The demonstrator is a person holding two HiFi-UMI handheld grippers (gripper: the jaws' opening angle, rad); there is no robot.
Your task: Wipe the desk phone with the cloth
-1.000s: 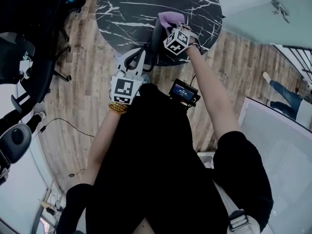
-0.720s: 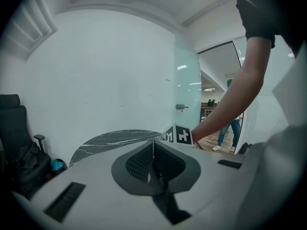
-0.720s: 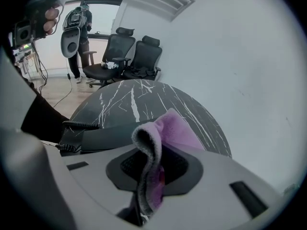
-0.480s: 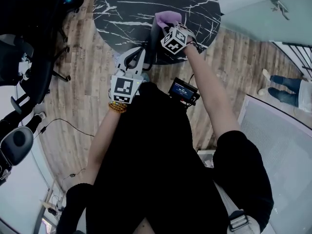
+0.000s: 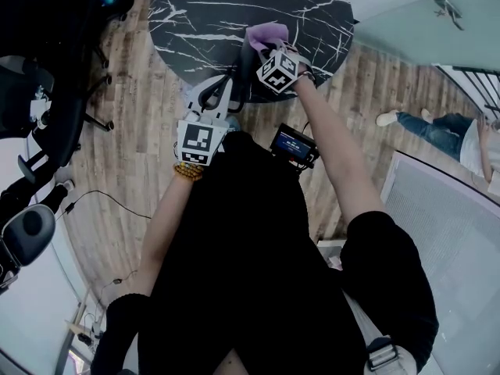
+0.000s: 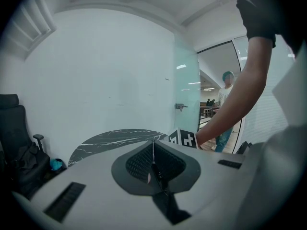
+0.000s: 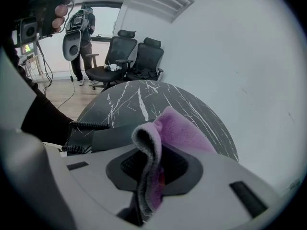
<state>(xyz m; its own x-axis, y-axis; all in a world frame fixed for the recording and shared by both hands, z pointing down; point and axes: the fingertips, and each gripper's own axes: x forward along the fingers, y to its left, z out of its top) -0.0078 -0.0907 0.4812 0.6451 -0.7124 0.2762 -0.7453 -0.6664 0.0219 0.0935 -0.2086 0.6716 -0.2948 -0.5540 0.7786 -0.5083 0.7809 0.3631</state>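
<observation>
My right gripper (image 5: 269, 49) is shut on a purple cloth (image 5: 266, 32), holding it over the near part of the round black marble table (image 5: 203, 14). In the right gripper view the cloth (image 7: 180, 128) folds up out of the shut jaws of that gripper (image 7: 151, 166). Just below it lies the dark desk phone (image 7: 108, 134) with its coiled cord (image 7: 85, 125). The phone (image 5: 248, 73) is mostly hidden under the right gripper in the head view. My left gripper (image 5: 219, 92) hangs at the table's near edge, to the phone's left. Nothing shows between the shut jaws of the left gripper (image 6: 153, 163).
Black office chairs (image 5: 47, 69) stand left of the table on the wood floor (image 5: 133, 170). A small screen device (image 5: 294, 145) hangs at my chest. A person (image 5: 457, 131) is at the far right by a glass partition (image 5: 422, 22). More chairs (image 7: 127, 56) stand beyond the table.
My right gripper has shifted slightly left with the cloth over the phone. The left gripper has barely moved. The person at the far right has changed place.
</observation>
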